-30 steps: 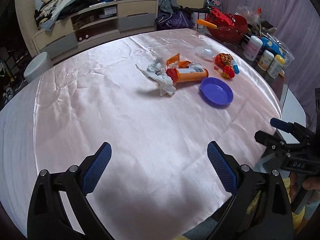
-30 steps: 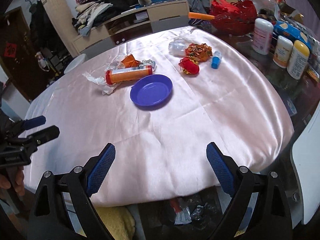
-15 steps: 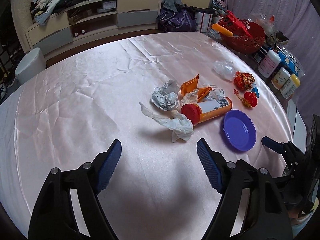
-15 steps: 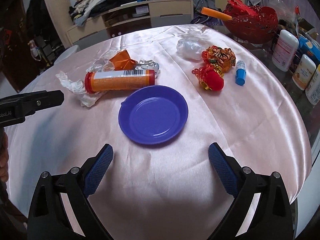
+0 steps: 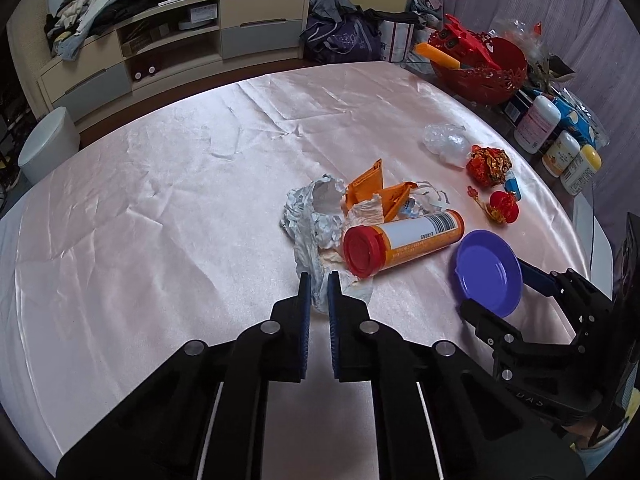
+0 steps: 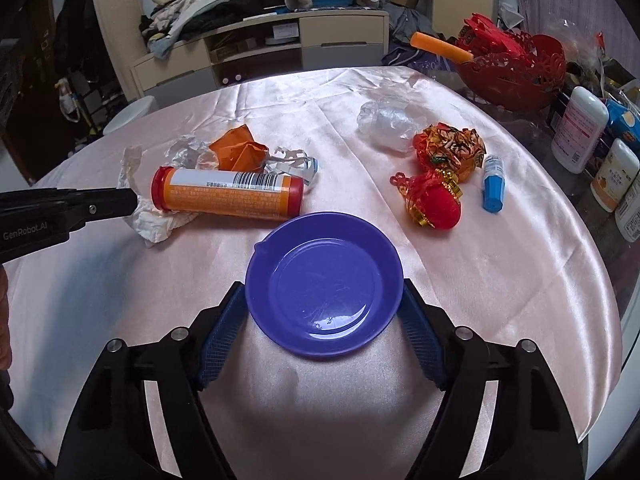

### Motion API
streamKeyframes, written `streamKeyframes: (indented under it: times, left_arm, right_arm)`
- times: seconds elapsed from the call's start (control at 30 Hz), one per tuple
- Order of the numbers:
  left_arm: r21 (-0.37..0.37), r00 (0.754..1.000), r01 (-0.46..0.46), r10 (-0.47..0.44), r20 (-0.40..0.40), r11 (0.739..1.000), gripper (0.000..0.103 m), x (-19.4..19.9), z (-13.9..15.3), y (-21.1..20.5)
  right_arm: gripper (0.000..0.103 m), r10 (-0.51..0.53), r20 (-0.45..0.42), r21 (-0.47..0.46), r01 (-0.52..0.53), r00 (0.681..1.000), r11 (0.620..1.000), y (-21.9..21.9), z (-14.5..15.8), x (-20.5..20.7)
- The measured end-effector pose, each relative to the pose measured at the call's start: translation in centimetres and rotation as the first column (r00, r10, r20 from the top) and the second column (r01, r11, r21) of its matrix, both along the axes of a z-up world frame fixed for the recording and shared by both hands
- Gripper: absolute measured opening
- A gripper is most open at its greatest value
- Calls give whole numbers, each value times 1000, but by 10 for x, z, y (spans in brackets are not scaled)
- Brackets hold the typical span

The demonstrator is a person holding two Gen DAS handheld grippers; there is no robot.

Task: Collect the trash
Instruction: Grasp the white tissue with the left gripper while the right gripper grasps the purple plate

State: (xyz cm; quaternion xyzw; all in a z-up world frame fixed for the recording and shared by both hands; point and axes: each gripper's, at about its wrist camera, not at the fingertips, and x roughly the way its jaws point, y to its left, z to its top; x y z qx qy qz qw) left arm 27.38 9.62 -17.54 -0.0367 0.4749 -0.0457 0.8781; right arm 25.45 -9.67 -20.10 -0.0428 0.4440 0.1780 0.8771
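My left gripper (image 5: 316,285) is shut on the near end of a crumpled white tissue (image 5: 310,236), which lies on the pink tablecloth against an orange tube with a red cap (image 5: 402,242). My right gripper (image 6: 324,308) has its jaws around the near half of a blue plate (image 6: 324,286), with its pads touching the rim on both sides. The tissue (image 6: 154,222), the tube (image 6: 228,196) and the left gripper's fingers (image 6: 100,206) also show in the right wrist view. Orange paper scraps (image 5: 376,192) and torn foil lie behind the tube.
A clear plastic wad (image 5: 446,144), a red-gold wrapper ball (image 5: 488,164), a red ornament (image 6: 434,200) and a small blue tube (image 6: 494,188) lie at the right. A red basket (image 5: 480,68) and bottles (image 5: 536,124) stand past the cloth's right edge. A cabinet (image 5: 180,52) stands behind.
Both grippers moved forward over the table. My left gripper closed on the tissue. My right gripper narrowed around the blue plate.
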Motion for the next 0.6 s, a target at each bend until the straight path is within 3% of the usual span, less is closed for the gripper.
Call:
streamKeyframes:
  times: [0.23,0.6]
  left_arm:
    - [18,1000,8,-8,14,1000,4,-35,11,0]
    - [18,996,28,-30,87,999,4,-116,49,-13]
  right_arm:
    - [76,-4,-69,33,6,998,999,-11,6,-20]
    - [76,-23,-80,50,27,997,998,-41,26,-84]
